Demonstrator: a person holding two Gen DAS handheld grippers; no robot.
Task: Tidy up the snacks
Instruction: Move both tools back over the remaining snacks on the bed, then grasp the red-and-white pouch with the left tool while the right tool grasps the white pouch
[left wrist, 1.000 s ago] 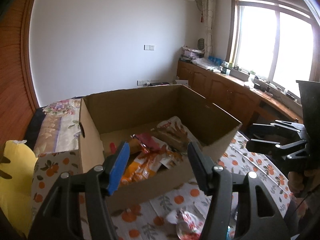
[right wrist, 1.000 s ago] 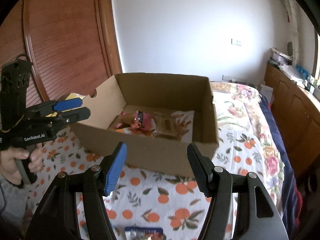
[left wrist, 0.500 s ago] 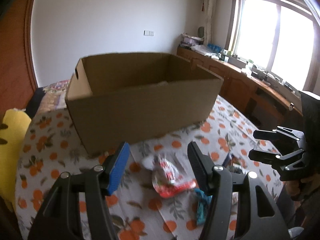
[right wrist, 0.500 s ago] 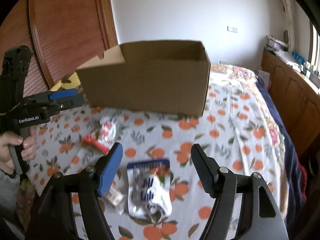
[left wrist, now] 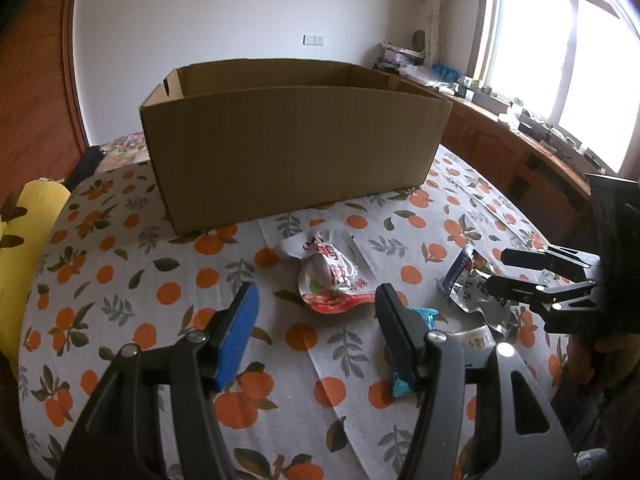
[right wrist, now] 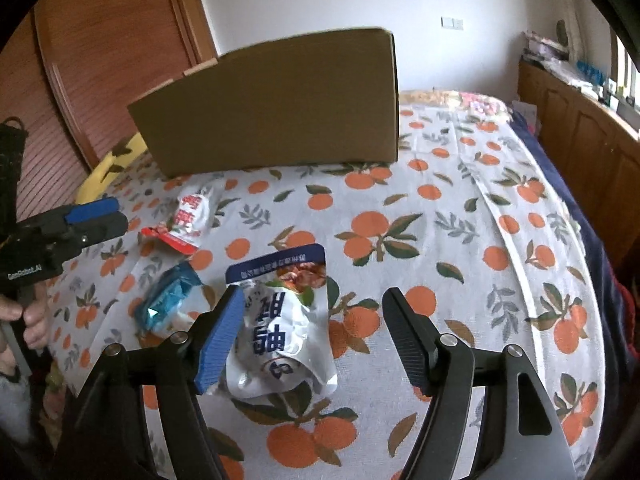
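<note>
I'm looking across a bed covered with a white orange-print cloth (left wrist: 132, 280), in a room with a white wall, a wooden sliding door on one side and a bright window (left wrist: 560, 60) over wooden cabinets on the other. The cardboard box (left wrist: 292, 152) sits on the cloth toward the far end, and I'll place everything against it.

Just in front of the box's near wall lies a white-and-red snack pouch (left wrist: 332, 276). Further out from the box, toward me, sits a small teal wrapped snack (right wrist: 168, 296), and beside that a silver pouch with a dark blue top strip (right wrist: 280, 320). From here I can't see into the box.

My left gripper (left wrist: 316, 332) hangs over the cloth on the near side of the box, its jaws spread with nothing between them; the white-and-red pouch lies past the fingertips and the teal snack shows behind the right finger.

My right gripper (right wrist: 312, 332) is further from the box, above the silver pouch. Its jaws are spread wide. The pouch lies between them, under the blue pad (right wrist: 222, 336) and clear of the black one, so nothing is pinched.

A hand (right wrist: 32, 320) grips the left tool's handle at the edge of the right view.
</note>
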